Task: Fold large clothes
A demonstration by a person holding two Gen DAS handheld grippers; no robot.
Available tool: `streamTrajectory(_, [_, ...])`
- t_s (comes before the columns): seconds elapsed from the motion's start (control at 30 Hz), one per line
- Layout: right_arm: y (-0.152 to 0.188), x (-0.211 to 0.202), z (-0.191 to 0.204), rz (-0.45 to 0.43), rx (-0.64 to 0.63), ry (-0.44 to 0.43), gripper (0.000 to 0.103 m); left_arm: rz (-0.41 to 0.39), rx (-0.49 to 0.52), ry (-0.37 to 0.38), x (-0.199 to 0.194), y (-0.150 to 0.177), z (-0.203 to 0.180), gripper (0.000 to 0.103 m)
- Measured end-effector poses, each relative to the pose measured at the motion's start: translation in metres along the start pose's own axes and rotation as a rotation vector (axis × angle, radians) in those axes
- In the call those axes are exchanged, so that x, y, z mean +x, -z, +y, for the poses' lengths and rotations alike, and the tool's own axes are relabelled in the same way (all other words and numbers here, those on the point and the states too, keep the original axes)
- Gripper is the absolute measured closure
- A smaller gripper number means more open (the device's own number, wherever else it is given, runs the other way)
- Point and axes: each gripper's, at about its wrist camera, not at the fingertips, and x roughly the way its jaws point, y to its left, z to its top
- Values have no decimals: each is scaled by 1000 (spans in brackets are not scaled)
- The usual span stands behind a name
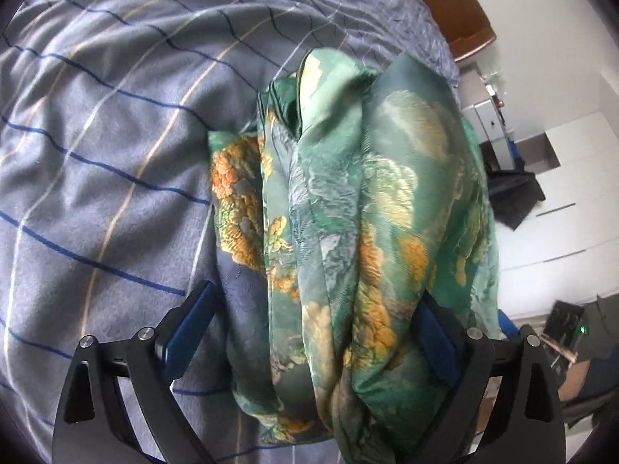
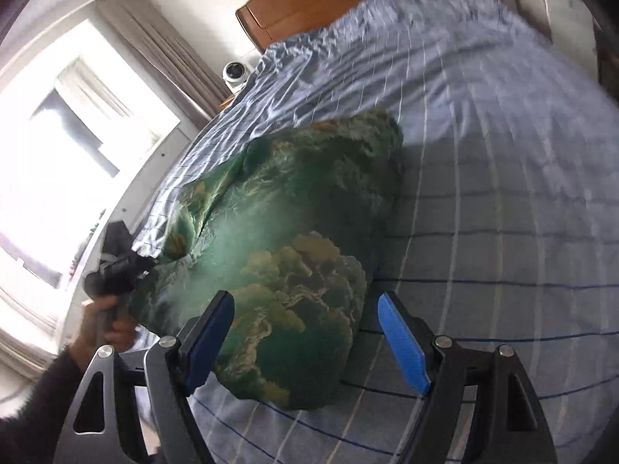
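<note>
A green garment (image 1: pixel 348 212) printed with orange, yellow and pale cloud-like shapes lies on a grey-blue bed sheet (image 1: pixel 96 135) checked with dark blue, white and tan lines. The headboard (image 2: pixel 309 4) is reddish-brown wood.

Window (image 2: pixel 58 162) glare, fisheye edges, perhaps motion-blurred
</note>
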Motion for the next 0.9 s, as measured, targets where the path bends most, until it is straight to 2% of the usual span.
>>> streamTrajectory(0.13, [0, 32, -23, 78, 86, -141, 24, 14, -28, 60, 11, 1, 13, 6])
streamTrajectory(0.23, [3, 54, -36, 103, 133, -175, 24, 19, -13, 70, 14, 1, 17, 6])
streamTrajectory(0.3, [5, 69, -43, 118, 164, -190, 21, 26, 1, 73, 16, 0, 18, 6])
streamTrajectory(0.4, [3, 89, -51, 130, 219, -262, 13, 39, 3, 85, 24, -4, 19, 0])
streamTrajectory(0.47, [1, 107, -56, 138, 274, -298, 13, 31, -2, 97, 31, -6, 18, 0])
streamTrajectory(0.53, [-3, 118, -48, 147, 257, -264, 13, 23, -2, 103, 35, -6, 14, 0])
streamTrajectory(0.6, [-9, 119, -23, 148, 128, -161, 15, 16, 13, 97, 38, -3, 8, 7])
streamTrajectory(0.63, [-10, 117, -6, 148, 39, -102, 16, 7, 32, 90, 37, 0, 3, 21])
streamTrajectory(0.67, [-10, 114, 10, 144, -49, -51, 17, -8, 50, 74, 33, 2, -2, 30])
streamTrajectory(0.77, [-3, 103, 50, 94, -248, 44, 20, -57, 92, 54, 19, 9, -14, 44])
streamTrajectory(0.9, [3, 84, 82, -4, -371, 65, 22, -118, 130, 72, -1, 19, -29, 46])
